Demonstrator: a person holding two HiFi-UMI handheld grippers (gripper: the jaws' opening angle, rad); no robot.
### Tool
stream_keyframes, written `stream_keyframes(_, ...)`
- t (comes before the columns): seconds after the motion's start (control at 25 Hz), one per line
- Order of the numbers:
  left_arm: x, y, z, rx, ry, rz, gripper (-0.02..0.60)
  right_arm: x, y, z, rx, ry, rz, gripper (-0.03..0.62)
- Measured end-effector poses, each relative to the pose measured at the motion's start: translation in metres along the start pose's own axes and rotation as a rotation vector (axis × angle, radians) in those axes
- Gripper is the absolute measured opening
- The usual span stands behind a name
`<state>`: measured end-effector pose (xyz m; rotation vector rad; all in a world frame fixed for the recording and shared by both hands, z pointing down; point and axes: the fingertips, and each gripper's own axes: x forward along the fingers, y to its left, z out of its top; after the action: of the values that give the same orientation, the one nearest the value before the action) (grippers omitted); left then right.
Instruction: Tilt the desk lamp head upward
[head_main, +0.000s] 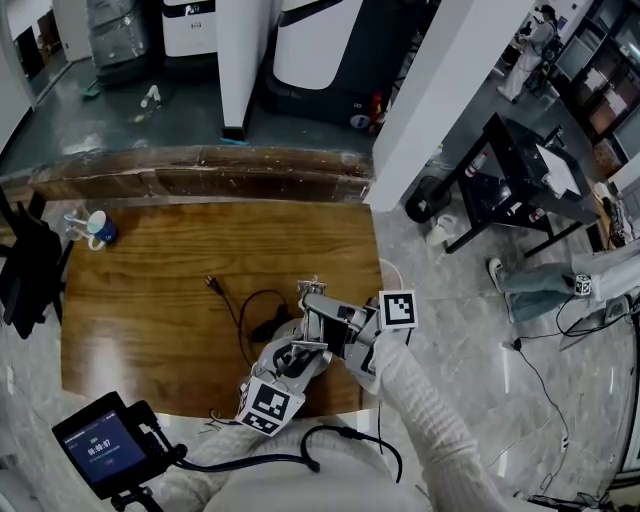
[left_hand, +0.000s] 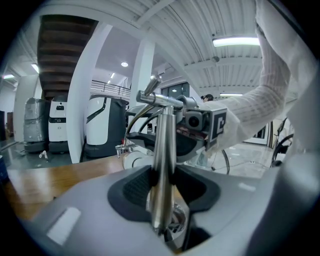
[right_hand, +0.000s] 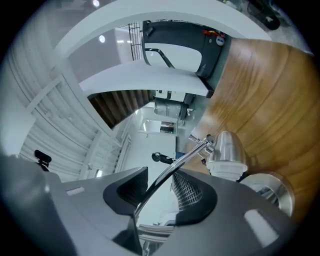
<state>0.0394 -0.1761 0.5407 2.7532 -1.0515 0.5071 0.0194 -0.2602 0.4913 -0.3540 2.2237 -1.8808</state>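
Wooden table (head_main: 150, 300) holds a desk lamp (right_hand: 227, 150) — polished chrome

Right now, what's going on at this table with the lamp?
A person works a desk lamp on the wooden table with two handheld grippers. The left gripper is clamped on its metal post. The right gripper sits open around the thin curved arm, not gripping it.

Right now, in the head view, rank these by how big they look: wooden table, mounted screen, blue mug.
1. wooden table
2. mounted screen, though it sits nearer the camera, so its rank over the mug is unsure
3. blue mug
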Motion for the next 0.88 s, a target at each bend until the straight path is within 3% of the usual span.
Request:
stream_keyframes(0.64,0.002,-0.001,-0.002,-0.015,0.008,-0.002,0.146,0.001,0.015,0.002,-0.17,-0.011,0.009,0.161)
stream_keyframes(0.88,0.004,0.001,-0.002,-0.022,0.01,-0.002,0.147,0.0,0.029,0.009,-0.322,-0.036,0.013,0.158)
